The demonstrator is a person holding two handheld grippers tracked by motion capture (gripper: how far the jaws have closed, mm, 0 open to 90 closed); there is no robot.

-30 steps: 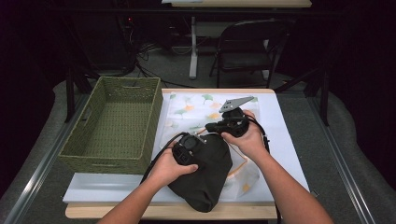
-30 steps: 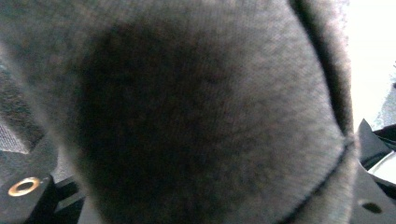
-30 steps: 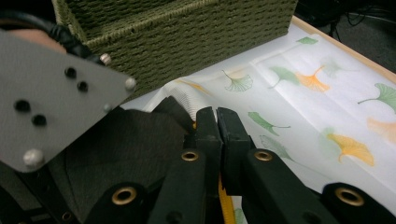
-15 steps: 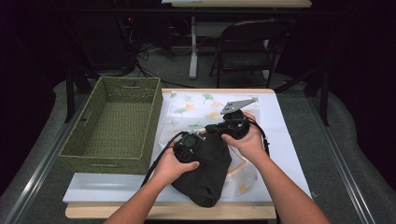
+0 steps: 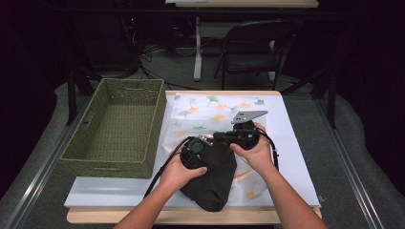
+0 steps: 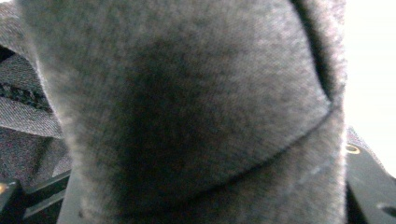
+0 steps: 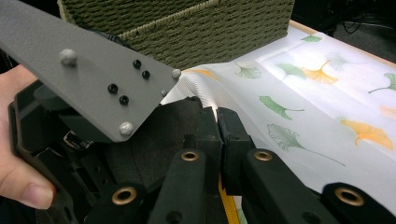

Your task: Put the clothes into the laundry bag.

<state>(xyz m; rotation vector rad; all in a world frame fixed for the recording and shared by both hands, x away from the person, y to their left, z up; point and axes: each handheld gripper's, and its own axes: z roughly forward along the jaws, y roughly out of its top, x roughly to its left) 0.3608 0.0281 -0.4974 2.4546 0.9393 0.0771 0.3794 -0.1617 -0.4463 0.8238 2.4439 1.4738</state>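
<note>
Grey fabric (image 6: 187, 116) close-up, basket (image 5: 114, 129) overhead

A dark charcoal cloth bag (image 5: 210, 179) lies on a white sheet (image 5: 217, 112) printed with green and orange ginkgo leaves. Beside it stands an olive-green woven basket (image 5: 117, 128). Both grippers are black, one topped by a grey plate (image 5: 248, 116).

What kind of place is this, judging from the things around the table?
Probably a lab or studio set up for recording, not a home. A worktable stands before black curtains, cables trail across the grey floor, and a folding chair waits at another desk behind.
</note>
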